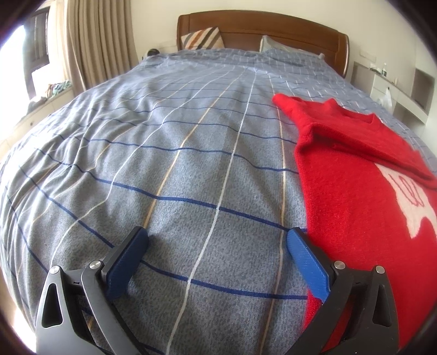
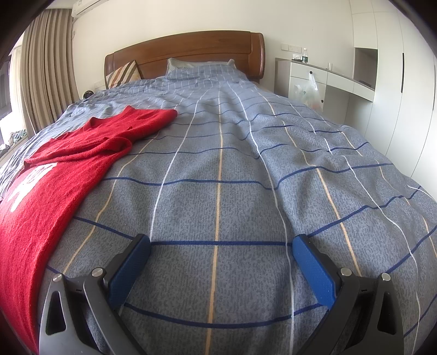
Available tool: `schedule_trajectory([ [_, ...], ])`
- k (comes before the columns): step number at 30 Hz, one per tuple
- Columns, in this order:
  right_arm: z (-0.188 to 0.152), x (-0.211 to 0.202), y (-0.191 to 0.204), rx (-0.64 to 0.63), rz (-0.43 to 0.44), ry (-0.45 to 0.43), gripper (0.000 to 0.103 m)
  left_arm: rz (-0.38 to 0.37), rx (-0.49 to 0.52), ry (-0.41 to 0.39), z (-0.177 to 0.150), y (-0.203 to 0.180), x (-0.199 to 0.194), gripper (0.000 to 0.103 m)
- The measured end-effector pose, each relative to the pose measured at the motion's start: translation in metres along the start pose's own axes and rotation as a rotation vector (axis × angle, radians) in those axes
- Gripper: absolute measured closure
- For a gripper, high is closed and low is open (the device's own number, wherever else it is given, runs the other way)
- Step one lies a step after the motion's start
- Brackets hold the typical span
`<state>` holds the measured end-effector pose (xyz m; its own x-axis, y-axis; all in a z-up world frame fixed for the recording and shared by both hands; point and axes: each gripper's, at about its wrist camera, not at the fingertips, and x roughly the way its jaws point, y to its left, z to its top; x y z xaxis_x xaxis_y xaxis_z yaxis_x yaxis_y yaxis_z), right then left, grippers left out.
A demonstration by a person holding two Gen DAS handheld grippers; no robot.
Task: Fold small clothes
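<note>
text: none legible | red sweater (image 1: 355, 218): white motif, marks unreadable

Quick headcount: one red sweater (image 1: 355, 191) on the one bed (image 1: 164, 163), with a single white patch design (image 1: 409, 202) on its front. Two pillows up top, one striped (image 2: 121, 75) and one checked (image 2: 202, 71). One wooden headboard (image 2: 191, 50). Two grippers, the left (image 1: 217, 241) and the right (image 2: 221, 248), each with two blue pads, so four pads total. One plastic bag (image 2: 307, 92) hanging off the one white desk unit (image 2: 336, 79), one bottle (image 2: 304, 54) on it, and one AC unit (image 2: 84, 6).
</note>
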<state>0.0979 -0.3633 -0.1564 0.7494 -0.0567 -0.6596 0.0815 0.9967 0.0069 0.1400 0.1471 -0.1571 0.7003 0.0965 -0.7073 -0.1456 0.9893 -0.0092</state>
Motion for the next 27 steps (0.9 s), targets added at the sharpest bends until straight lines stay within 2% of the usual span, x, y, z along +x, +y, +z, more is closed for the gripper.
schedule_trajectory([
  [7, -0.0007, -0.0018, 0.0008, -0.001, -0.009, -0.002, 0.001, -0.022, -0.010, -0.003, 0.0003, 0.0039, -0.0001, 0.001],
  [27, -0.0009, -0.0033, 0.0009, -0.002, -0.011, -0.004, 0.001, -0.005, -0.005, -0.041, -0.0064, -0.0009, -0.0031, 0.001],
])
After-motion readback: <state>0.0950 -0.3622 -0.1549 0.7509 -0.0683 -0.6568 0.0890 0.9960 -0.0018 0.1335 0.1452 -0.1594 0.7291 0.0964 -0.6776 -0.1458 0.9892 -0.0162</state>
